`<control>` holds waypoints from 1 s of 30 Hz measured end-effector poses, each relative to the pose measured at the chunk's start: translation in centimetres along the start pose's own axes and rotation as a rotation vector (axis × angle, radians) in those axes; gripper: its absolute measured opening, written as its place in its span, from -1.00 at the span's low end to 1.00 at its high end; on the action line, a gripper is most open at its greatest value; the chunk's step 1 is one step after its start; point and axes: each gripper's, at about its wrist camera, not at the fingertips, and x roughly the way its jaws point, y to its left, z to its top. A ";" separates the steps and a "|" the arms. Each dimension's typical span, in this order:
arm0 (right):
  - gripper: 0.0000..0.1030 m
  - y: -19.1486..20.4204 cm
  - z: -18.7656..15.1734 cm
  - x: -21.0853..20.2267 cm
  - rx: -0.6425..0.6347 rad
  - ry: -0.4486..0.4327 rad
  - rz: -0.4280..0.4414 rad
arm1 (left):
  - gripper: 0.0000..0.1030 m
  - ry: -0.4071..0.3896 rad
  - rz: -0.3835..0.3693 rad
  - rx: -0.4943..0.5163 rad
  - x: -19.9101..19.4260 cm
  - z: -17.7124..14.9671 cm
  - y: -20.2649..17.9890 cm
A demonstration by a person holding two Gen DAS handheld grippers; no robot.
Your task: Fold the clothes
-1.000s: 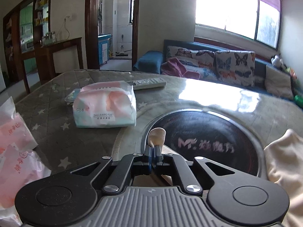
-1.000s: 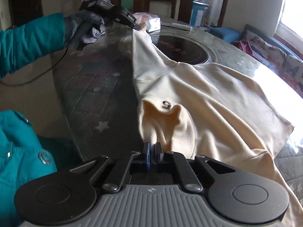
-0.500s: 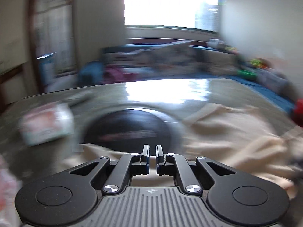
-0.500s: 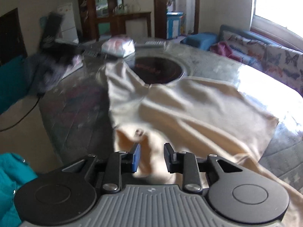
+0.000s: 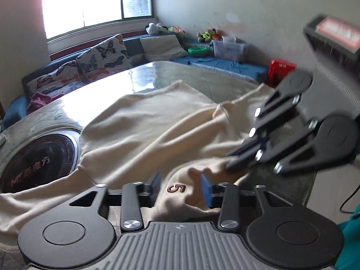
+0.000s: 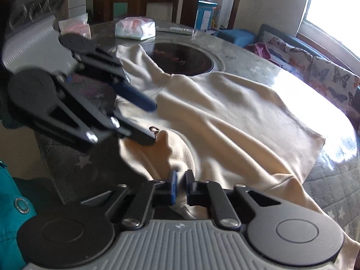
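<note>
A cream sweatshirt (image 5: pixel 157 121) (image 6: pixel 225 112) lies spread over the glass-topped table (image 5: pixel 144 78). Near the front edge a raised fold of it bears a small brown "5" (image 5: pixel 176 188). My left gripper (image 5: pixel 181 187) (image 6: pixel 149 121) straddles that fold. Its jaws are opening, and the fold sits loosely between them. My right gripper (image 6: pixel 181 184) (image 5: pixel 229 166) is shut on a bunched fold of the sweatshirt just beside the left one, with cloth pinched between its fingers.
A round black cooktop (image 5: pixel 38 155) (image 6: pixel 182 59) is set into the table, partly under the sweatshirt's far sleeve. A tissue pack (image 6: pixel 135 29), pink packets (image 6: pixel 76 27) and a remote (image 6: pixel 175 30) lie beyond it. A teal sleeve (image 6: pixel 11 202) hangs by the table's near edge.
My left gripper let go of the sleeve end by the cooktop, swung across to the "5" fold beside the right gripper and opened. The right gripper opened briefly, then shut on the cloth again.
</note>
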 end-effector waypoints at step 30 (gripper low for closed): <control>-0.64 -14.0 -6.9 -3.0 0.535 -0.075 -0.301 | -0.82 0.034 -0.220 -0.074 3.7 1.6 -0.1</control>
